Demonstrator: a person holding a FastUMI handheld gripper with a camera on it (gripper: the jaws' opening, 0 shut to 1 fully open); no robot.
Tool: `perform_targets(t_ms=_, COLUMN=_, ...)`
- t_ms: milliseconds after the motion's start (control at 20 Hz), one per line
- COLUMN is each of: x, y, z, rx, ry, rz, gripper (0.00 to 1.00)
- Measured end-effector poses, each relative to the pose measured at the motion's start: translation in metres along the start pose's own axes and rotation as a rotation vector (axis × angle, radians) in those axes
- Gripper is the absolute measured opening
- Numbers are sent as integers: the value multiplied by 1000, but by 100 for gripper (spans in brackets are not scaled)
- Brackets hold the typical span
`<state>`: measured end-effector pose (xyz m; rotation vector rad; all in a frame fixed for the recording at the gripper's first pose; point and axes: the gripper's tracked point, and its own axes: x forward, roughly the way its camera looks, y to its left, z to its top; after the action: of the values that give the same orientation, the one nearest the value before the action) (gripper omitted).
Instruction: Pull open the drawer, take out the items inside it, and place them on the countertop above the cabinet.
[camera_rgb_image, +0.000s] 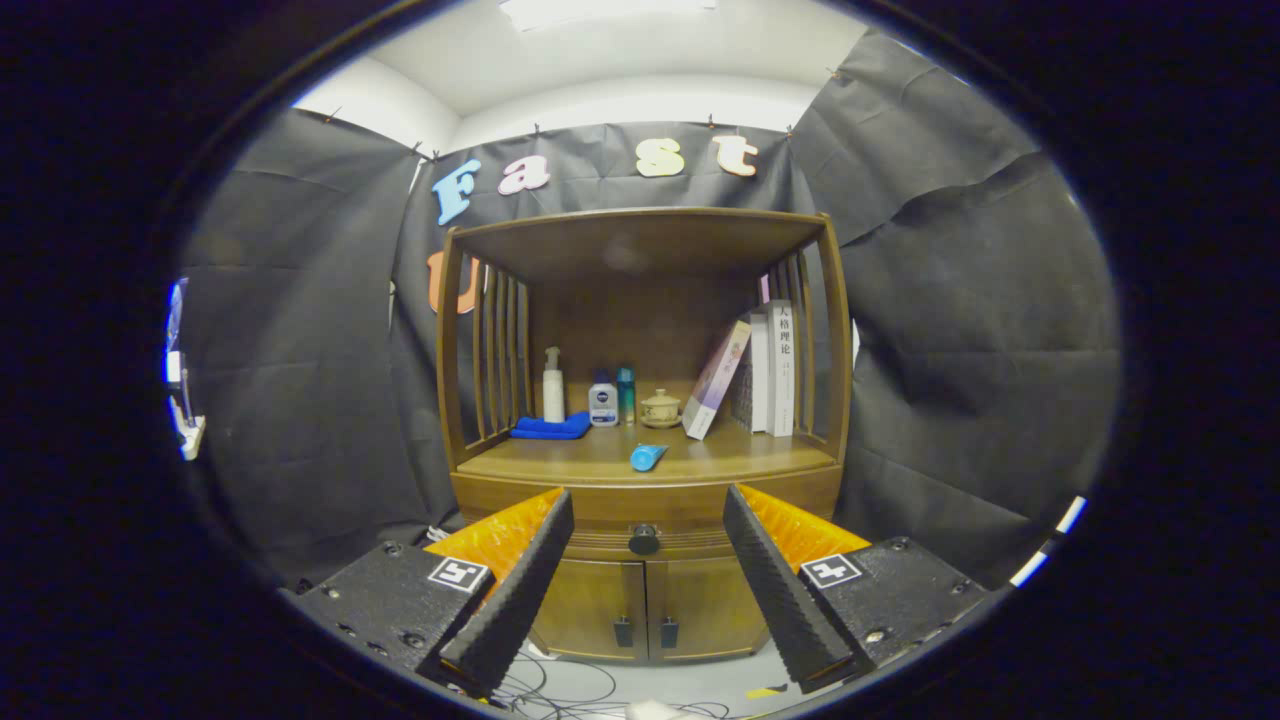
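Cabinet (645, 590) of brown wood stands ahead of us against the black cloth wall, with a roofed, slatted shelf space above its tabletop (600, 462) and two small doors (645, 605) at the bottom. Between the tabletop and the doors we see the drawer (645, 510), shut flush with the front, its dark round knob (644, 540) sitting in the middle.

Our gripper (648, 590) is held wide open with nothing between its fingers (510, 590); it hangs apart from the cabinet, and the knob and the door handles show in the gap between the two fingers, beyond them.

On the tabletop, at the right, we see a few books (770, 365) standing upright, with one book (716, 380) leaning against them at a tilt. At the left lies a folded blue cloth (552, 428), and just behind it stands a white pump bottle (552, 388). Beside that we find a white and blue bottle (603, 400) and a slim teal bottle (626, 394), close together, then a small lidded ceramic pot (661, 408) on a saucer. Nearer the front edge, well apart from the rest, a blue tube (648, 457) lies on its side.

Loose cables (560, 690) trail over the pale floor below the doors.
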<state>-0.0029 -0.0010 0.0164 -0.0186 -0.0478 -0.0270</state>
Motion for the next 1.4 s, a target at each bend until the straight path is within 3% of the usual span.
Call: perform_targets(t_ms=1400, x=-4, y=9, z=8, rx=0, ry=-6, rz=26, gripper=99)
